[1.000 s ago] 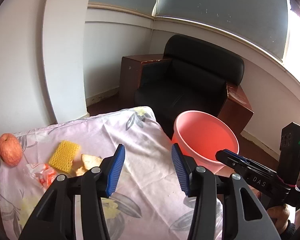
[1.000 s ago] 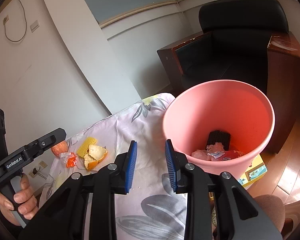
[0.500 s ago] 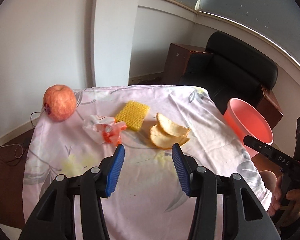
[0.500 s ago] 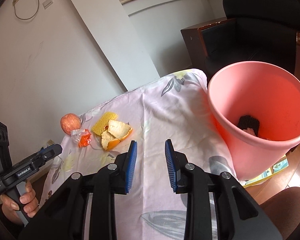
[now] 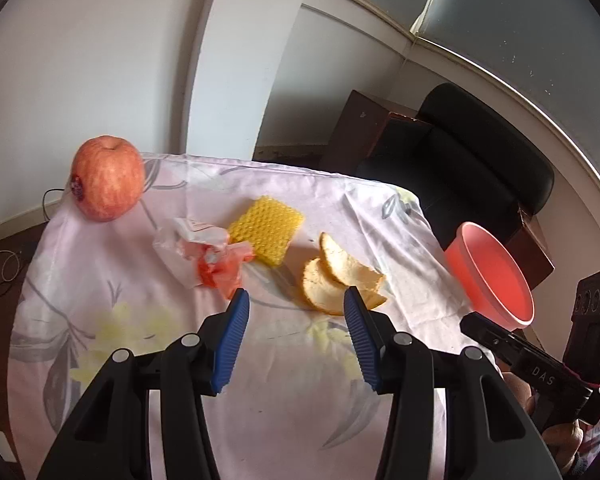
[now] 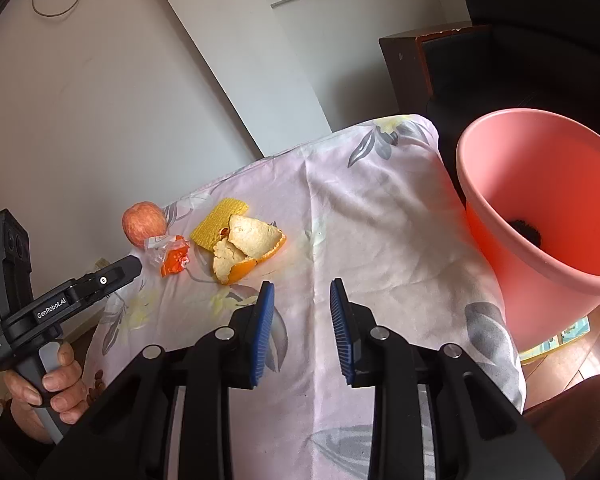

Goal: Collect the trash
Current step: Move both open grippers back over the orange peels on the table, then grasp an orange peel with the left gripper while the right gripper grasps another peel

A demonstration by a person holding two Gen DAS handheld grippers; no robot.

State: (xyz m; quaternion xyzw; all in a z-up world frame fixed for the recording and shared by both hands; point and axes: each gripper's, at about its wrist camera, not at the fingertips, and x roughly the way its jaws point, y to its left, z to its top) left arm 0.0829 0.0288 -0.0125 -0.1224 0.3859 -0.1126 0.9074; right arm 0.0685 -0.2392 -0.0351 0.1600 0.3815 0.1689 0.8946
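On the floral tablecloth lie a crumpled orange-and-white wrapper, a yellow honeycomb foam piece and orange peels. My left gripper is open and empty, just short of the wrapper and peels. My right gripper is open and empty over the cloth, right of the peels. The wrapper and foam also show in the right wrist view. The pink trash bucket stands right of the table with some trash inside; it also shows in the left wrist view.
A red apple sits at the table's far left corner, also seen in the right wrist view. A black armchair with brown wooden sides stands behind the table. White walls lie beyond the far edge.
Both grippers swung left, away from the bucket toward the trash on the cloth. The left one came closer to the wrapper and peels. Both stayed open.
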